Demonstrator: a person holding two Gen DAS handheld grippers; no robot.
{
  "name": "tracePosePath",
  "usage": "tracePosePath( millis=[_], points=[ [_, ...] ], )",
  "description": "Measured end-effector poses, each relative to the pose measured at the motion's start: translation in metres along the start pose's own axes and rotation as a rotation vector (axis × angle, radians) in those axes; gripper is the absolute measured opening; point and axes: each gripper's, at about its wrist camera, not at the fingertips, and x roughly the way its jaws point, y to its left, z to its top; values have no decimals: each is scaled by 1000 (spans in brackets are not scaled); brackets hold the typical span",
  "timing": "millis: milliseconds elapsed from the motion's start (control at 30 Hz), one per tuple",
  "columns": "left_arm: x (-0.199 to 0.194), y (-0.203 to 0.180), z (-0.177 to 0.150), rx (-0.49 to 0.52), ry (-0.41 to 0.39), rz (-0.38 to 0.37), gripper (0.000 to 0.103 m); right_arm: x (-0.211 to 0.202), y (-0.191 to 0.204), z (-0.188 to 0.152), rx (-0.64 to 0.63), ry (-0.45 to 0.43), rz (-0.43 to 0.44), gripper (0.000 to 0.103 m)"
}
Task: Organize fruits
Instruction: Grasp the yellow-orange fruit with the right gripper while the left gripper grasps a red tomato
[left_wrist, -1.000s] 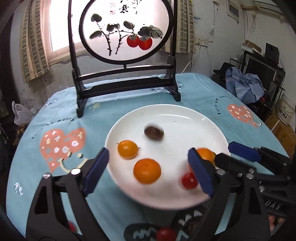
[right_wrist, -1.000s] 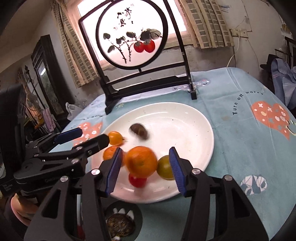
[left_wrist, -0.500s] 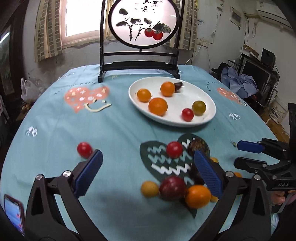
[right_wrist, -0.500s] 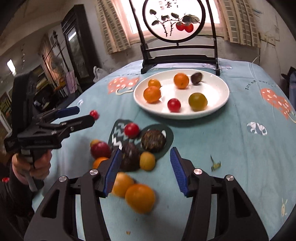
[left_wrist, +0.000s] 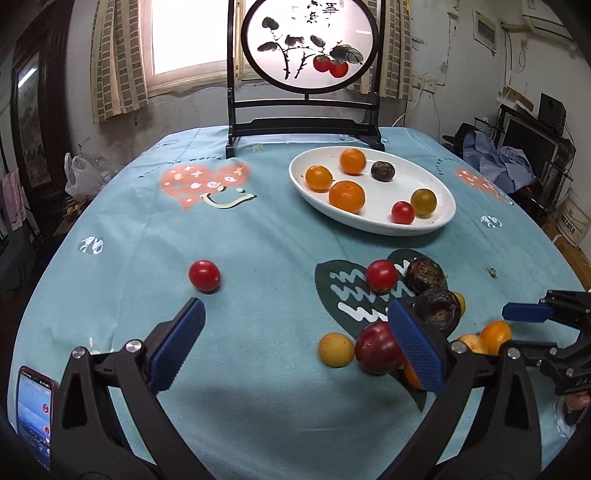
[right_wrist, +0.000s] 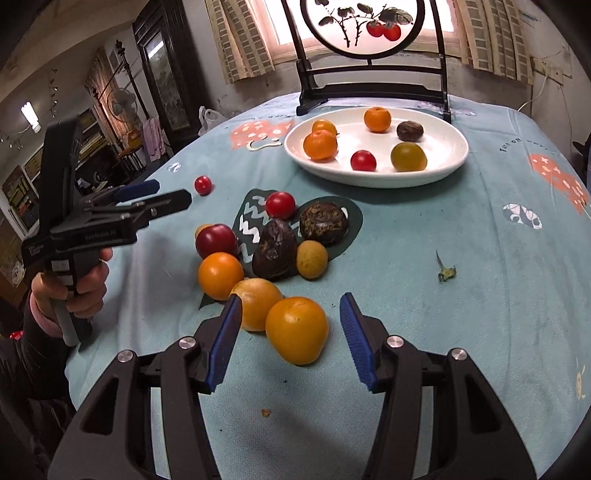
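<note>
Fruit is split between a white plate at the far side of the counter and a loose cluster lying on the blue cloth on the near side of that plate. Six pieces already sit on the plate. The right gripper hovers low over the nearest orange, its blue fingers partly spread with the fruit between them and a visible gap on either side, so nothing is pinched. The left gripper, well to the left of the plate, has just been opening and its fingers now stand wide apart with only bare cloth between them; a lone cherry tomato lies just beyond its left finger.

The orange looks firm, round and light enough for one gripper, but its smooth skin and curve could let it roll or squirt out; the best hold is probably across its widest middle, squarely between the ribbed pads. A second orange touches it on the side away from the plate, which leaves little room for the left finger. The wrinkled dark fruits closer to the plate and the red plum seem softer and likely to bruise under a hard squeeze.
</note>
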Motion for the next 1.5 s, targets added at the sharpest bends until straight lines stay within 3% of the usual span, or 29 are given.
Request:
tracePosePath(
  millis=[200,400,633,700,800,867,1067,1500],
  points=[
    [-1,13,1,-52,1,-2,101,4,-8,-3,28,31,7,44],
    [-4,26,1,-101,-5,3,101,11,-8,-5,42,80,43,39],
    [14,47,7,-139,22,31,99,-3,-18,-4,91,14,59,38],
    [24,54,11,-147,33,46,90,-6,-24,-3,122,0,51,38],
    [42,61,15,-144,79,53,63,-3,-30,-3,150,11,28,38],
    [55,62,15,-132,110,69,53,-1,-29,-4,148,20,22,38],
    [74,63,18,-104,126,113,50,0,-25,-5,130,33,24,38],
    [80,69,16,-109,145,171,29,0,-26,-6,137,39,5,38]
  ],
)
